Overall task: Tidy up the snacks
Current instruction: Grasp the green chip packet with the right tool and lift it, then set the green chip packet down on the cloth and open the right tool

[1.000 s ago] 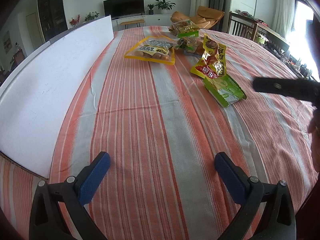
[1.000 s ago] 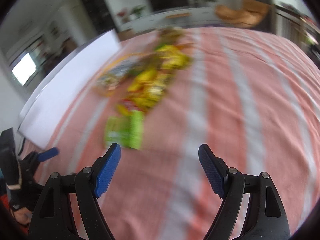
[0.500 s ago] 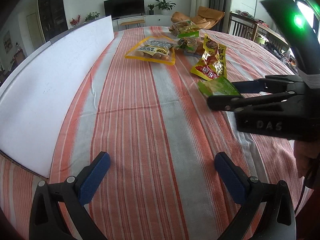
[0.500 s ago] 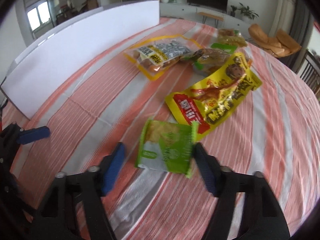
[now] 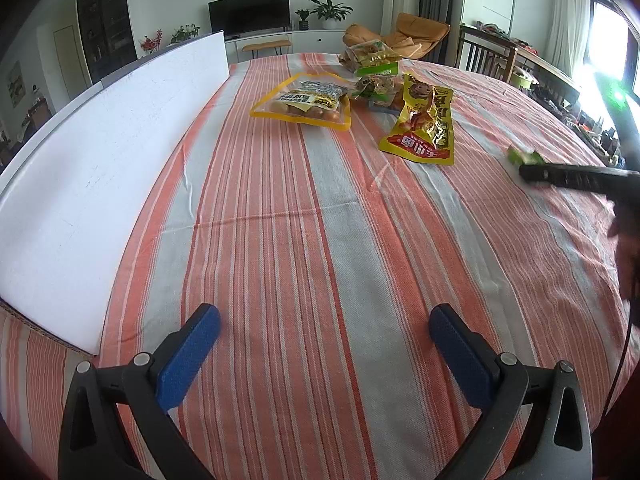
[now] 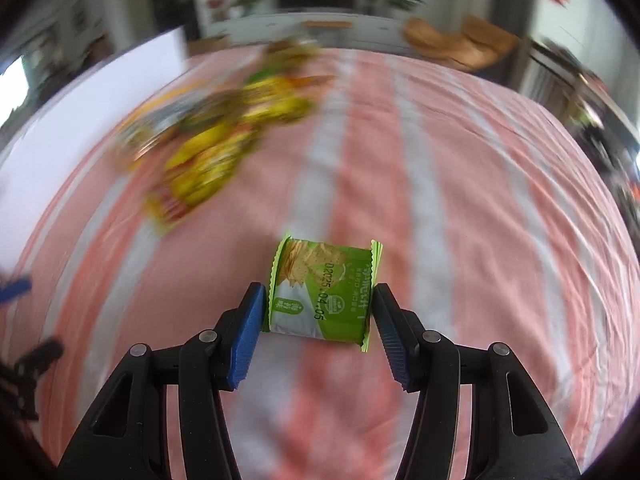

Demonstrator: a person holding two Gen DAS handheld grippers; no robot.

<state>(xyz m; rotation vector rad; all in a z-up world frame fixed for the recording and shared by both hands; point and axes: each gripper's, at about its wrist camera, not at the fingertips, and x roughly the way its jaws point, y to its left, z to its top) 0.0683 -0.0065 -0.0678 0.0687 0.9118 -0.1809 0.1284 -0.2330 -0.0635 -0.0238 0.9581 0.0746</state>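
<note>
the right gripper point(image 6: 318, 312) pinches the green cracker packet point(image 6: 324, 286) by its two side edges, holding it off the striped tablecloth point(image 6: 460, 184), probably so it can be carried away from the snack pile point(image 5: 360, 92) for sorting. the left gripper point(image 5: 324, 344) hangs spread and empty over bare cloth, likely waiting its turn.

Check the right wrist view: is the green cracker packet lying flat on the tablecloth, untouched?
No. The green cracker packet is clamped between the blue pads of the right gripper, its sides bowed inward, above the striped tablecloth.
</note>
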